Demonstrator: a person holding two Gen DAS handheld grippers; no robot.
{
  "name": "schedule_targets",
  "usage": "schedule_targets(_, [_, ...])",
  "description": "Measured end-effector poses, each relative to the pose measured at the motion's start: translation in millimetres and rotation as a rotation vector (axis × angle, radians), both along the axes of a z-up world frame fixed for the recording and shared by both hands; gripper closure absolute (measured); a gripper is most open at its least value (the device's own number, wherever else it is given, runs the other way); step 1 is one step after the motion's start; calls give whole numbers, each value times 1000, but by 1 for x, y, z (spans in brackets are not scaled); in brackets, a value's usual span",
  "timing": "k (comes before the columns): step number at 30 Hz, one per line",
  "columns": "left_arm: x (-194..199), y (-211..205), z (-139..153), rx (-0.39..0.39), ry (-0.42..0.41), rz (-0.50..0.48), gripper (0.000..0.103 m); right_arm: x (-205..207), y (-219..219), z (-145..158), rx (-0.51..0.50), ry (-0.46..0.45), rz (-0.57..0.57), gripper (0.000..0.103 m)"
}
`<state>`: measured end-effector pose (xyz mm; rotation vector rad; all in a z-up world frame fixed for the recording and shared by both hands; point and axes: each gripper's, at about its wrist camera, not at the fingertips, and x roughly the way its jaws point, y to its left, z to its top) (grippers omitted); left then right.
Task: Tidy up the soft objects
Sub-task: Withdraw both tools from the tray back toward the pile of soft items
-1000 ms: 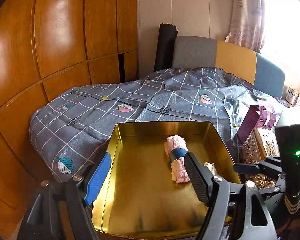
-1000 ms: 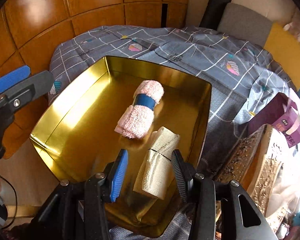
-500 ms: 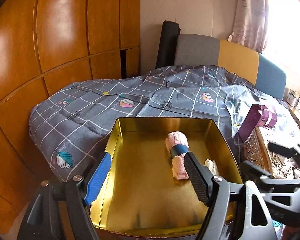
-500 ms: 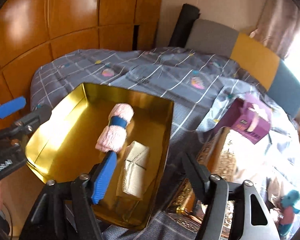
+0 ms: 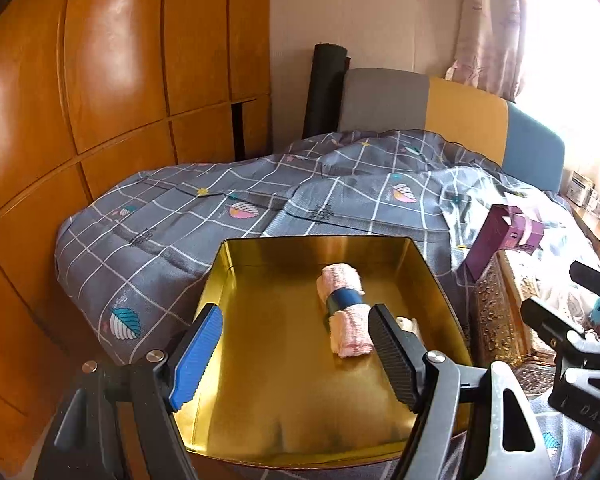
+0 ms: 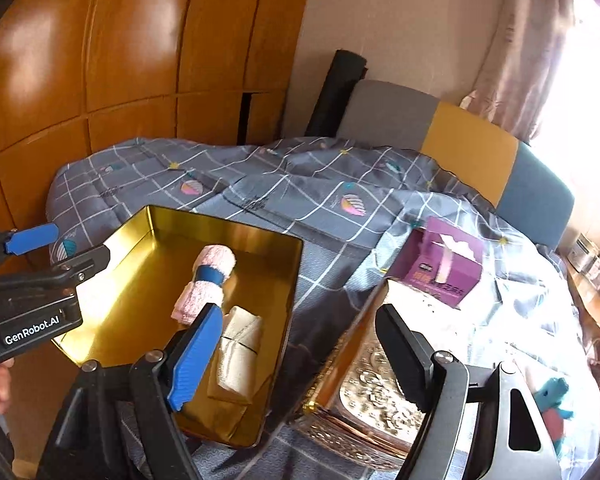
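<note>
A gold metal tray (image 5: 236,276) (image 6: 120,240) sits on the bed. In it lie a rolled pink towel with a blue band (image 5: 346,314) (image 6: 206,284) and a rolled beige cloth (image 6: 238,354), mostly hidden behind my left finger in the left wrist view (image 5: 410,324). My left gripper (image 5: 296,354) is open and empty above the tray's near half. My right gripper (image 6: 300,354) is open and empty, above the tray's right edge. A small teal and pink plush toy (image 6: 554,400) lies at the right.
A grey checked quilt (image 5: 204,216) covers the bed. An ornate gold box (image 6: 374,396) stands right of the tray, with a purple tissue box (image 6: 440,268) behind it. Wooden wardrobe panels (image 5: 100,80) line the left. A padded headboard (image 5: 460,120) is at the back.
My right gripper let go of the beige cloth, opened wide and drew back to the right, over the gold box. My left gripper rose slightly and stayed open.
</note>
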<state>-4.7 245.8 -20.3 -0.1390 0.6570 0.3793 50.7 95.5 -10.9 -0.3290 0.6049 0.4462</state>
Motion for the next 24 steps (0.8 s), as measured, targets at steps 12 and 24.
schedule_targets(12, [8,-33,13,3,-17,-113,27,3,-43,14,32,-48,-94,22])
schedule_targets(24, [29,-96,31,7,-53,-351,20,32,-168,-1,44,6,-348,22])
